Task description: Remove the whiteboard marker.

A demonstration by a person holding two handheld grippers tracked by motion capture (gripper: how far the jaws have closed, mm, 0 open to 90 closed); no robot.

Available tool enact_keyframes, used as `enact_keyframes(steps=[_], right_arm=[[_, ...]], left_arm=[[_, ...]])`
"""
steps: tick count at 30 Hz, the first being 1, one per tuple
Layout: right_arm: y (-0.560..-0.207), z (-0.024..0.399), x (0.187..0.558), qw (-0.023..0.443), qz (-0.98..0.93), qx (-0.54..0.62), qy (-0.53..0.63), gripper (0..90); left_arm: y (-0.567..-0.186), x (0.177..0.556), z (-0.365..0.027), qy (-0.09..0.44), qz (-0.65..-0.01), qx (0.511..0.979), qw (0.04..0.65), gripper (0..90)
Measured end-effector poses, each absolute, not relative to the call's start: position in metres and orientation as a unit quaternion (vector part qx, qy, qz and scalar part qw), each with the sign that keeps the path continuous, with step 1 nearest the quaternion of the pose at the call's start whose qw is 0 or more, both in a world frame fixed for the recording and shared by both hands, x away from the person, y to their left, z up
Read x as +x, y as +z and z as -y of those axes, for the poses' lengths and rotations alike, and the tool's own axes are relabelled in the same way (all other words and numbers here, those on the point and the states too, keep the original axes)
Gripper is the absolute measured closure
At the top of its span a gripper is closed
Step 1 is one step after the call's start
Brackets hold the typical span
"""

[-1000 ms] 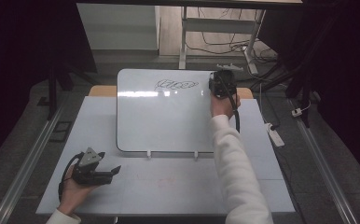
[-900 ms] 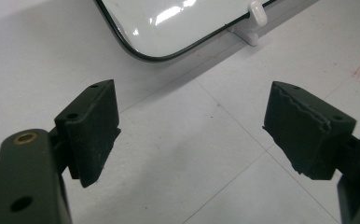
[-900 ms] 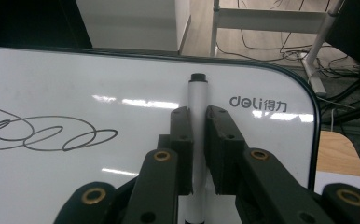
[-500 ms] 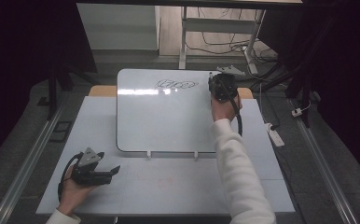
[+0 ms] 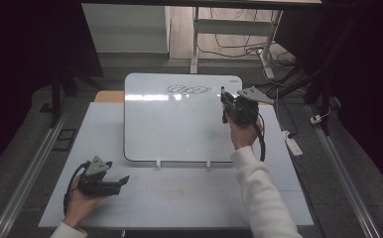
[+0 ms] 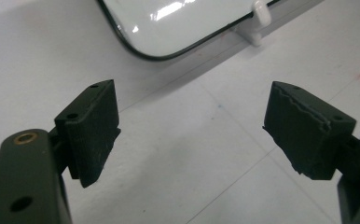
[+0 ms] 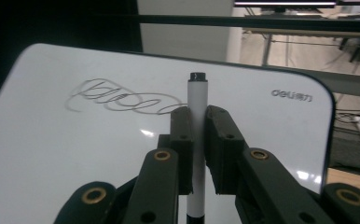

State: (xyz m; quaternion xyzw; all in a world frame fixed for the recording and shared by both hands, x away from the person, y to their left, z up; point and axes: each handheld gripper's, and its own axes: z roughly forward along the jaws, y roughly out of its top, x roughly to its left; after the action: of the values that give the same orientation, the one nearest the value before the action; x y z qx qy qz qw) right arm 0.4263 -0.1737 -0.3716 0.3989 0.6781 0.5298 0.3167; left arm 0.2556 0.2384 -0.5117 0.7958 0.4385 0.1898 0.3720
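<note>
The marker [image 7: 197, 140] is clamped upright in the right tool [image 7: 197, 122] over the whiteboard [image 5: 179, 129]; the scribble [image 7: 122, 99] could be smeared by a low pass, while the left tool [image 6: 192, 130] is held wide open, empty

Lab-like workroom, metal rails [image 5: 28, 173], floor cables [image 5: 239, 47], desk legs [image 5: 195, 39]

The high view looks forward and down from above the near edge of the table [image 5: 189, 198], taking in the whole whiteboard [image 5: 179, 124] from a distance. The left gripper view sits low and close over the tabletop [image 6: 192, 154], facing the board's near left corner [image 6: 145, 42]. The right gripper view looks along its jaws across the board [image 7: 75, 154] toward its far edge. All three views share the whiteboard.
</note>
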Motion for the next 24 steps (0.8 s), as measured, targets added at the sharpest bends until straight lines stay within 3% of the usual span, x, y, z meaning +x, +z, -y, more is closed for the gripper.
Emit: enact_keyframes(steps=[10, 14, 24], right_arm=[[-0.385, 0.165, 0.379, 0.281, -0.702, 0.342, 0.558, 80.6], [-0.39, 0.158, 0.362, 0.267, -0.712, 0.32, 0.565, 80.6], [-0.4, 0.151, 0.332, 0.236, -0.722, 0.286, 0.584, 80.6]], left_arm=[[-0.484, 0.264, -0.212, 0.166, -0.408, 0.782, 0.44, 21.3], [-0.462, 0.276, -0.181, 0.139, -0.375, 0.782, 0.479, 23.3], [-0.433, 0.299, -0.12, 0.096, -0.325, 0.79, 0.512, 27.9]])
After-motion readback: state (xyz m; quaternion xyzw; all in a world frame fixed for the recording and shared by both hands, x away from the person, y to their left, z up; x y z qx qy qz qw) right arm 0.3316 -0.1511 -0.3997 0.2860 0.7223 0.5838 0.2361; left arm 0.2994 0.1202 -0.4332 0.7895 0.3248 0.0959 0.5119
